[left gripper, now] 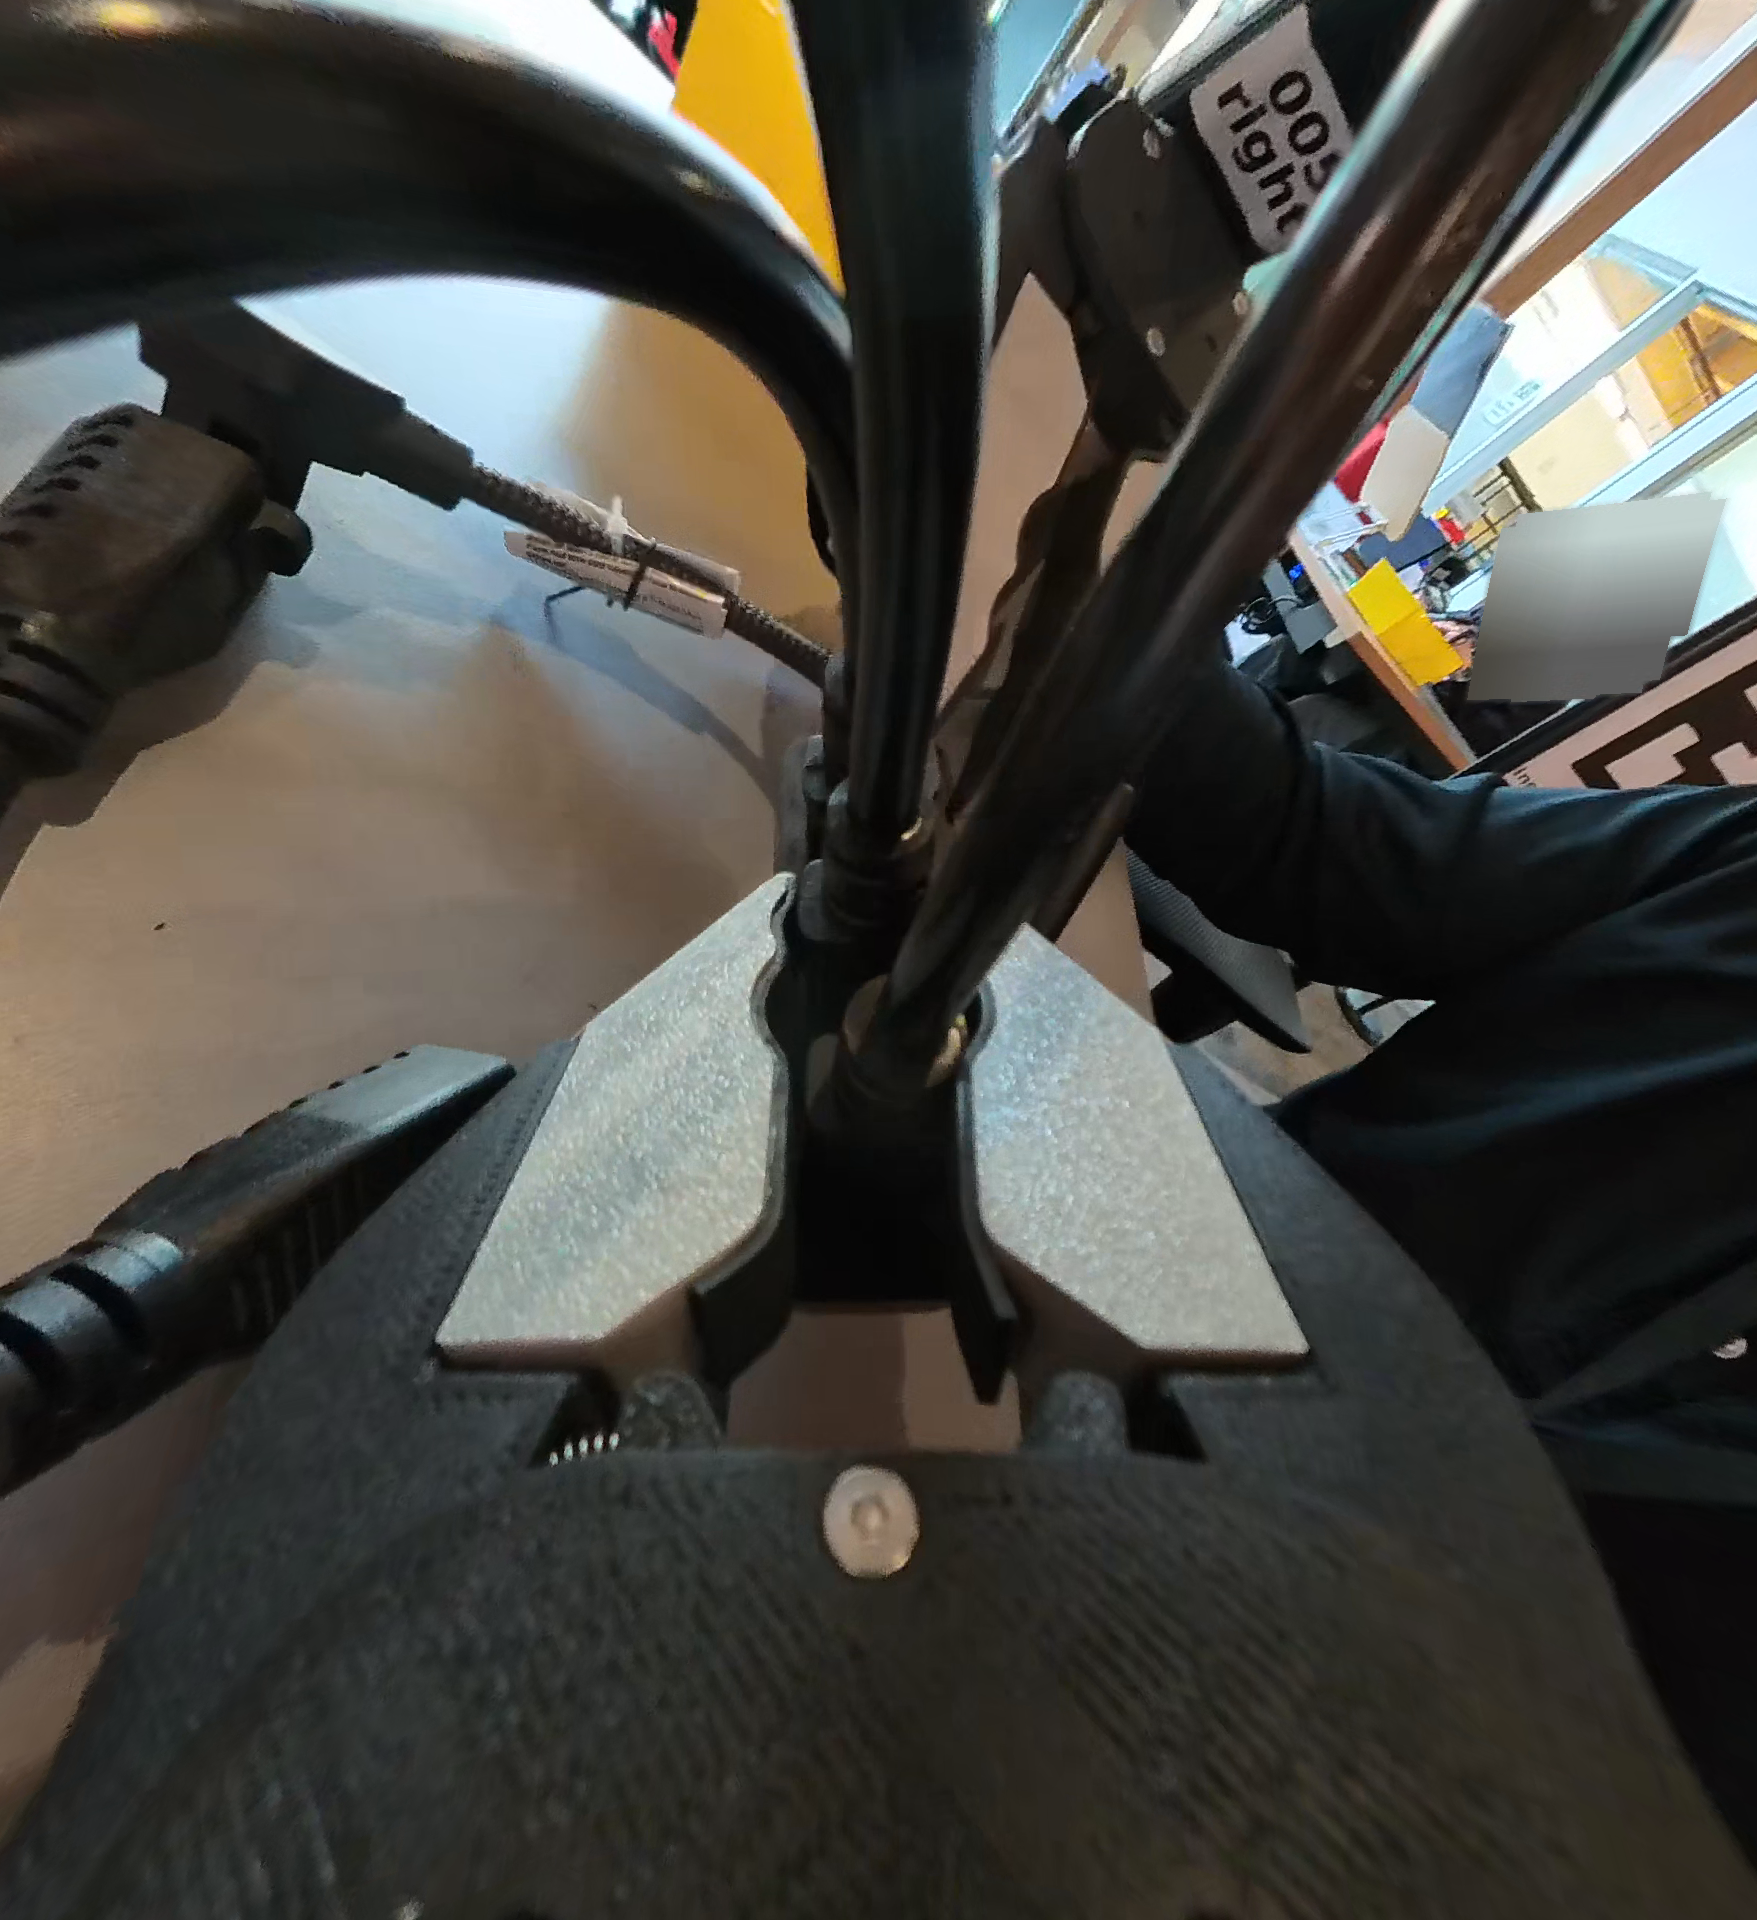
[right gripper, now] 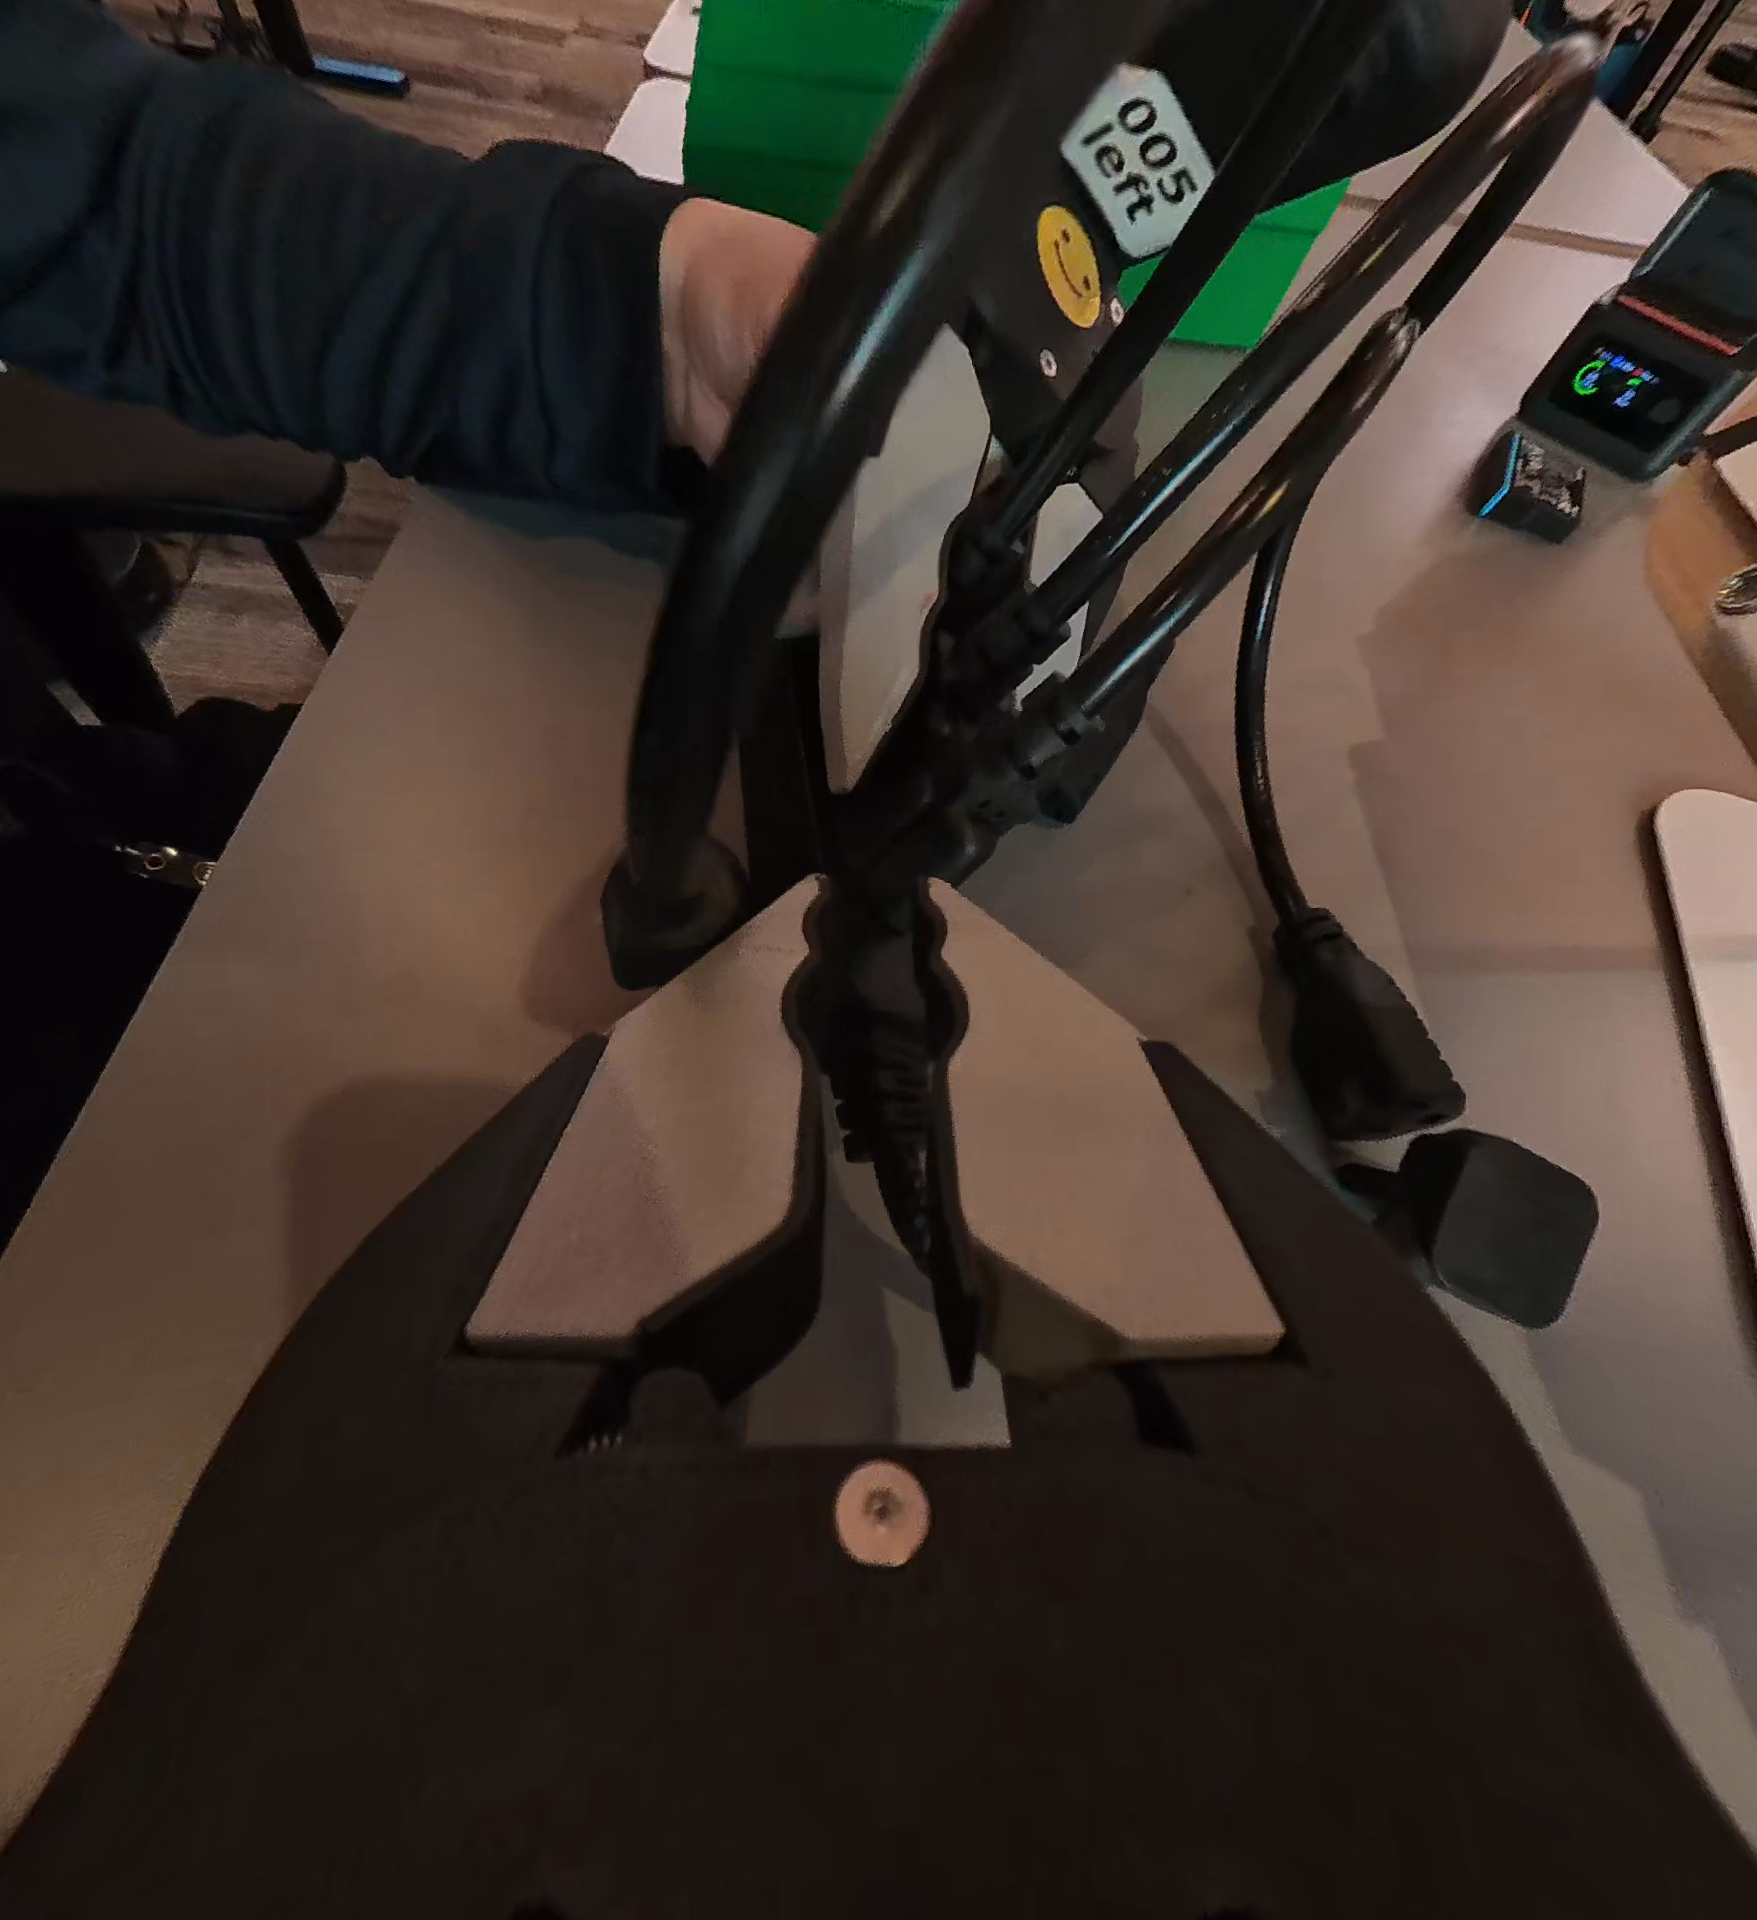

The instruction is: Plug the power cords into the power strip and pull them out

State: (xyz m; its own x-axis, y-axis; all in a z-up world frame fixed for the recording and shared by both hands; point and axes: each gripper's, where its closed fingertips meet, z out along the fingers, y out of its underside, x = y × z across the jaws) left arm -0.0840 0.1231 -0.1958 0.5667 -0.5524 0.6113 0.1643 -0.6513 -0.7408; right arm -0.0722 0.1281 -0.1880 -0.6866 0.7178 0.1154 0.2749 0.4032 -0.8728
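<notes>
In the left wrist view my left gripper point(left gripper: 874, 914) is shut on a black body, apparently the power strip point(left gripper: 853, 1174) seen end-on. Several black power cords point(left gripper: 905, 416) rise from it. My right gripper point(right gripper: 879, 904) is shut on the ribbed plug point(right gripper: 884, 1091) of one cord. Beyond it a row of plugs point(right gripper: 1009, 707) sits in line, held up off the table. The left gripper's body point(right gripper: 1092, 239) faces me in the right wrist view. The right gripper's body point(left gripper: 1154, 270) shows in the left wrist view.
Loose black plugs point(left gripper: 105, 561) point(left gripper: 261, 1195) and a braided cable with a white tag point(left gripper: 625, 566) lie on the beige table point(left gripper: 386, 831). A cord socket end point(right gripper: 1362, 1029), a black adapter point(right gripper: 1508, 1226), a small device with a screen point(right gripper: 1663, 353) and a green box point(right gripper: 801, 104) stand nearby. A person's sleeve point(right gripper: 334, 281) is at the left.
</notes>
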